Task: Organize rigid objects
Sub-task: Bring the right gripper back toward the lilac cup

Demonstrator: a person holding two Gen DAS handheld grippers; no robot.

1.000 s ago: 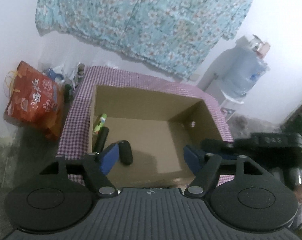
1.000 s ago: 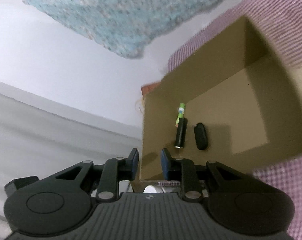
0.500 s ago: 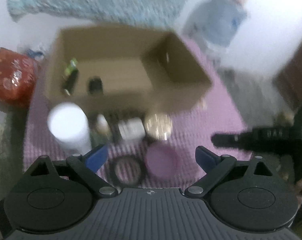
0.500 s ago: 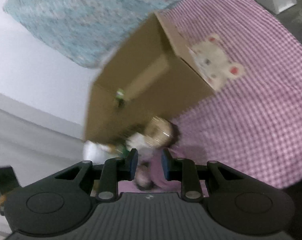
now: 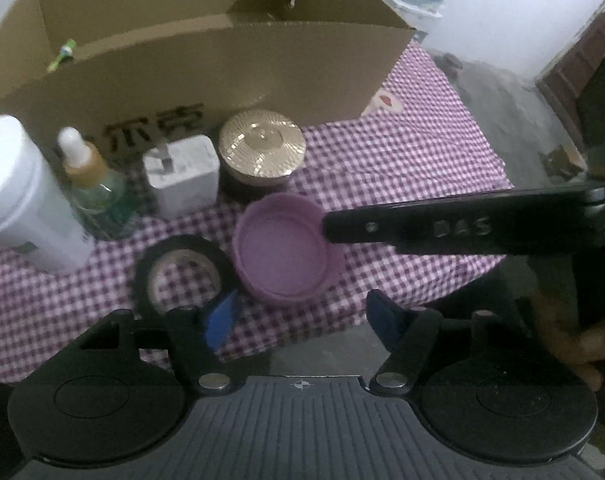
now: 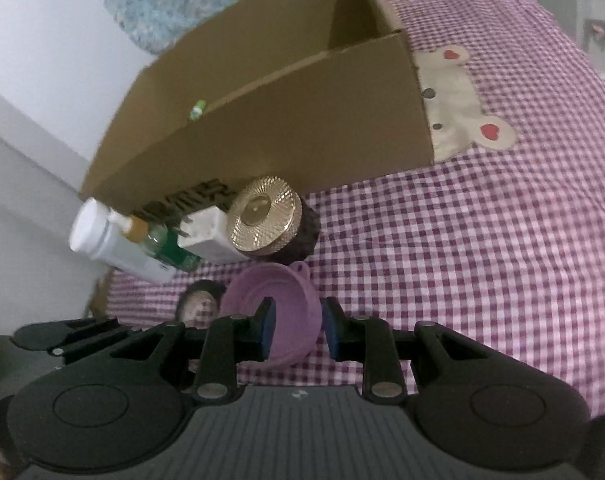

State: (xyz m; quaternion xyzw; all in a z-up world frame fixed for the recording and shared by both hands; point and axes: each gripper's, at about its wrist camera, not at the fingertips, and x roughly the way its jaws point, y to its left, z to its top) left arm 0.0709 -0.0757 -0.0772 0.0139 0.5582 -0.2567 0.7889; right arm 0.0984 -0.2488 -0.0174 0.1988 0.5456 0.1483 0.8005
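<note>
Purple lid (image 5: pixel 282 248), open side up, sits on the checkered cloth (image 5: pixel 402 160) at the near edge of the surface, just in front of the gold-lidded jar (image 5: pixel 261 148).

Right tongs (image 6: pixel 296 330): narrow gap, pads straddle the near wall of the purple lid, 1 inside the rim, 1 outside. Can't tell if the pads actually press on it. In the left view the right tongs' finger comes in from the right, tip at the lid rim.

Left tongs (image 5: pixel 302 316): jaws closing, nothing between them; they hang over the front edge of the cloth, left pad near the black tape roll (image 5: pixel 182 268).

Around the lid: tape roll just to its left, white charger (image 5: pixel 182 176) behind that beside the jar, then dropper bottle (image 5: pixel 94 184) and white bottle (image 5: pixel 22 196) further left. All in a row against the front wall of the cardboard box (image 5: pixel 230 64). Green-tipped item (image 5: pixel 62 54) pokes up inside the box at the left.

Vs 1 s ago: both views looked down into the box (green item plus 2 black items on its floor), left tongs wide, right tongs about as narrow as now over the box edge. 0.5 s ago both had swung toward the row in front. Now both are low and close over the lid.
</note>
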